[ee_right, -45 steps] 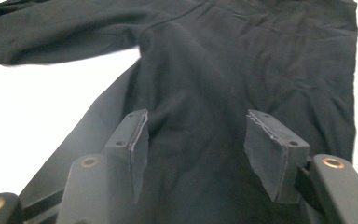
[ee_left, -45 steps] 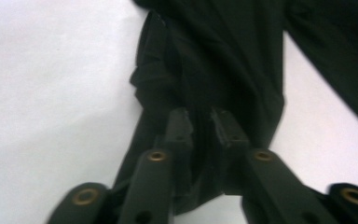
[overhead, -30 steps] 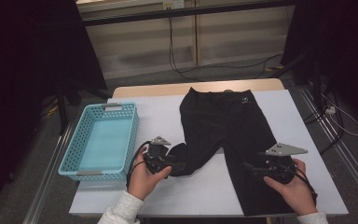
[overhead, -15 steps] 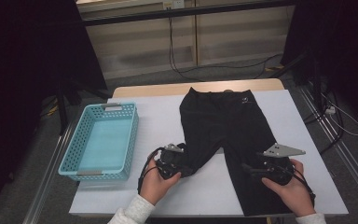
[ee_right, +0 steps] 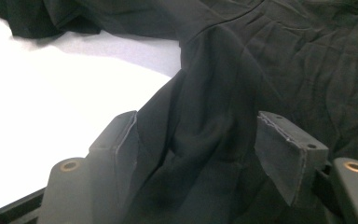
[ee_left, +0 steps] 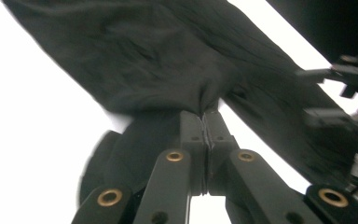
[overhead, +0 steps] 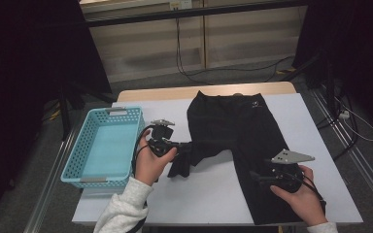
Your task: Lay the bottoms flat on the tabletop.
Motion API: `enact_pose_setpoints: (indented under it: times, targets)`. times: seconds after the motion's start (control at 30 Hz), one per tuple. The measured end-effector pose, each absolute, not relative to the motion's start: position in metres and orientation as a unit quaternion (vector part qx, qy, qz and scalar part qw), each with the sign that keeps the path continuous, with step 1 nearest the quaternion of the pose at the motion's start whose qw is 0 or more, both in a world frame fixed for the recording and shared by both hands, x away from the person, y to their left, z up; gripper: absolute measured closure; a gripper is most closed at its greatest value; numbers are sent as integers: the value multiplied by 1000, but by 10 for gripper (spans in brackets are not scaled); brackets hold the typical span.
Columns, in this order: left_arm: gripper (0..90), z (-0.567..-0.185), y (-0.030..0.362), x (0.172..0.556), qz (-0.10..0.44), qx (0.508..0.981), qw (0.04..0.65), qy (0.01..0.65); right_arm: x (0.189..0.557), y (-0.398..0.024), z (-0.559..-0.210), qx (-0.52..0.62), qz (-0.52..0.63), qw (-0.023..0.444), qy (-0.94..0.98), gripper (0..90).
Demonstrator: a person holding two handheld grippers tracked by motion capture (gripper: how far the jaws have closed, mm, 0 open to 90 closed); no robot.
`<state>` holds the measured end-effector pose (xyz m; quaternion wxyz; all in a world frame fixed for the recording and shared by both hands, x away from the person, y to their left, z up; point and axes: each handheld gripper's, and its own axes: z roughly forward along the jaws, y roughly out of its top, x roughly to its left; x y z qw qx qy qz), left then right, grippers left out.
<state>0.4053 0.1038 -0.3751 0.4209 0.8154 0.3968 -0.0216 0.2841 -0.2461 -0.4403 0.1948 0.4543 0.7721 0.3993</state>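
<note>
A pair of black trousers (overhead: 233,126) lies spread on the white table (overhead: 204,199), waist at the far side. My left gripper (overhead: 183,148) is shut on the end of the left leg (ee_left: 144,60), its jaws pressed together (ee_left: 205,121) with cloth pinched at the tips. That leg end is lifted and bunched. My right gripper (overhead: 255,174) rests on the right leg near the table's front. Its jaws stand wide apart (ee_right: 200,140), and a raised fold of the black cloth (ee_right: 284,60) sits between them.
A light blue plastic basket (overhead: 77,145) with nothing in it stands at the table's left side, close to my left hand. Bare white tabletop lies between the two legs and along the front edge. The floor around is dark, with cables at the back.
My left gripper moved right onto the left leg's end, then rose and drew back toward the basket with the cloth in it. The leg end now hangs bunched. My right hand stayed put.
</note>
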Motion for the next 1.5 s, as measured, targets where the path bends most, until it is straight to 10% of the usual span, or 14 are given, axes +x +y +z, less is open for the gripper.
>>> enact_pose_setpoints:
  times: [0.3, 0.37, 0.43, 0.77, 0.93, 1.3, 1.5]
  targets:
    - [838, -419, 102, 435, -8, 819, 387, 424, 284, -238, -441, 441, 400, 191, 780, 310]
    - [729, -425, 103, 436, 2, 820, 390, 419, 284, -237, -441, 442, 398, 189, 781, 310]
    - [434, -427, 105, 434, 14, 820, 387, 422, 285, -238, -442, 441, 399, 185, 782, 311]
    - [271, -422, 120, 404, 59, 839, 374, 391, 284, -237, -440, 440, 406, 186, 779, 306]
    - [294, -429, 132, 389, 67, 846, 356, 391, 284, -232, -440, 432, 406, 184, 784, 305]
    - [792, -449, 136, 384, 55, 845, 331, 416, 284, -226, -441, 422, 406, 180, 791, 305]
    - [878, -441, 137, 384, 31, 836, 343, 426, 283, -218, -440, 411, 409, 179, 795, 305]
